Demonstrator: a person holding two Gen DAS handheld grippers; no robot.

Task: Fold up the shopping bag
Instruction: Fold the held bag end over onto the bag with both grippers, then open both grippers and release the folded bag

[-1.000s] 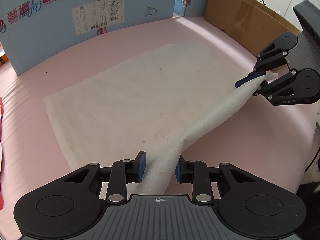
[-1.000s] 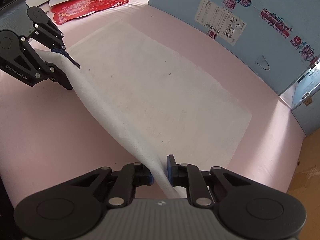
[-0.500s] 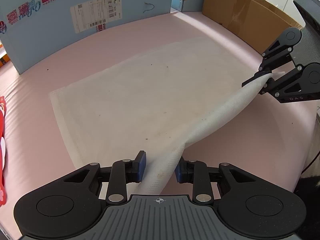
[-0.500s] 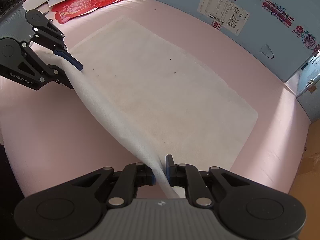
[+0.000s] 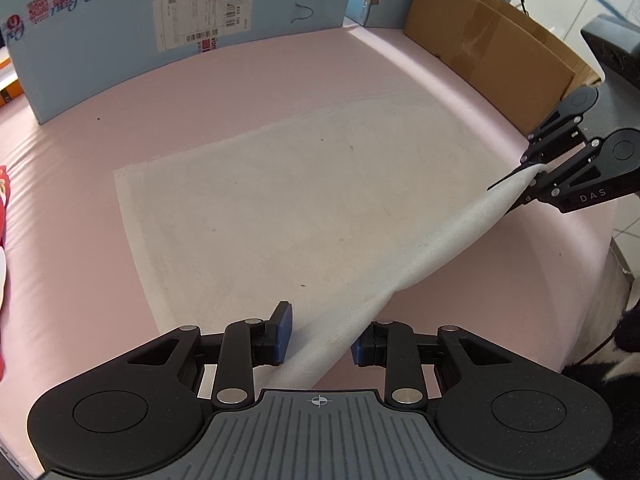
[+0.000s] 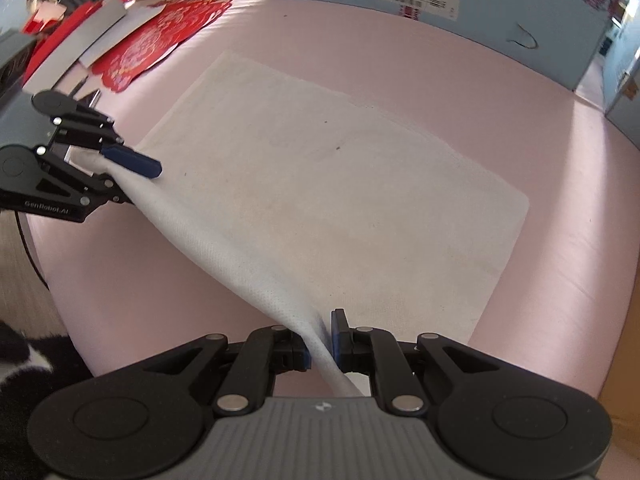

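The lettering "DAS" was read on the lower finger of the right gripper (image 5: 534,184) as seen from the left wrist view, and "GenRobot.AI" on the lower finger of the left gripper (image 6: 124,178) in the right wrist view. On the blue cardboard panel (image 5: 120,36) ahead of the left jaws, a white shipping label (image 5: 200,16) with barcodes was fixed, its small print too fine to be read; pink and red printed logos ran along the panel's top edge, also not legible. A brown cardboard sheet (image 5: 492,40) was stood ahead and to the right of those jaws.

The shopping bag (image 5: 304,200), a white non-woven fabric with faint dirty specks and a stitched border along its left edge, was laid mostly flat on the pink surface (image 5: 240,80) ahead of both pairs of jaws. Its near edge was lifted off the surface and drawn into a taut ridge running from one gripper to the other. The left jaws were seen parted to a moderate gap with the bunched fabric passing between the blue pads; whether it was actually pinched could not be told. The right jaws were closed tightly on the other end of that edge. A red paper cutting (image 6: 160,40) lay ahead and left of the right jaws.
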